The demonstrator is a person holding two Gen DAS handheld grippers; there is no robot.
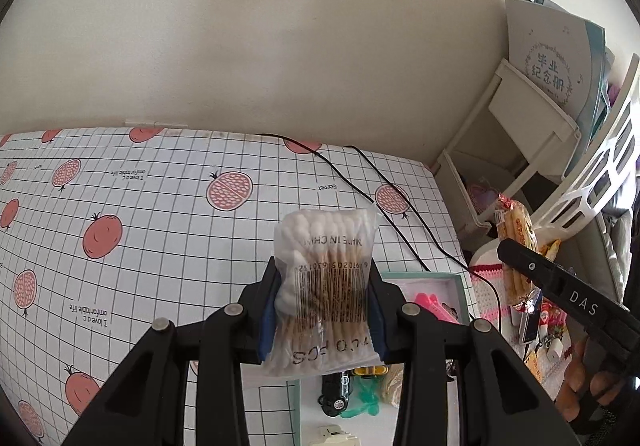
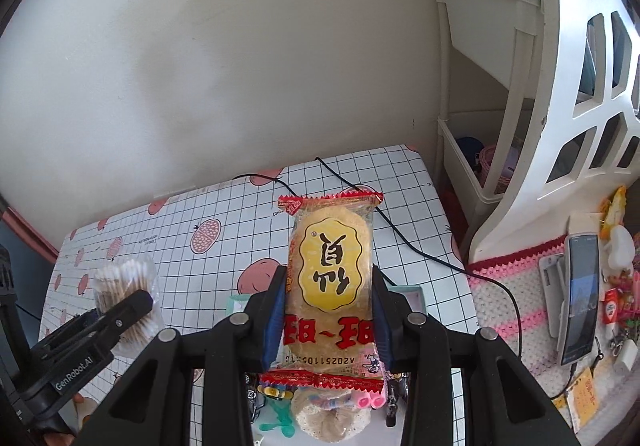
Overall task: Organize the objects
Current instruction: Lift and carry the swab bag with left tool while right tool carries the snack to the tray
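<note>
My left gripper (image 1: pixel 324 298) is shut on a clear bag of cotton swabs (image 1: pixel 326 278) and holds it upright above the table. The bag also shows in the right wrist view (image 2: pixel 128 298), at the left. My right gripper (image 2: pixel 330 306) is shut on a yellow and red rice cracker packet (image 2: pixel 330 270) and holds it upright above a teal-rimmed tray. The packet also shows in the left wrist view (image 1: pixel 516 246), at the right, with the right gripper's black finger in front of it. The teal-rimmed tray (image 1: pixel 420 278) lies below both grippers.
The table has a grid cloth with pomegranates (image 1: pixel 160 206) and a black cable (image 1: pixel 400 222). In the tray lie a pink item (image 1: pixel 432 302), a toy car (image 1: pixel 336 394) and a green item (image 1: pixel 364 398). A white shelf rack (image 2: pixel 480 126) and a phone (image 2: pixel 580 298) on a crocheted mat stand at the right.
</note>
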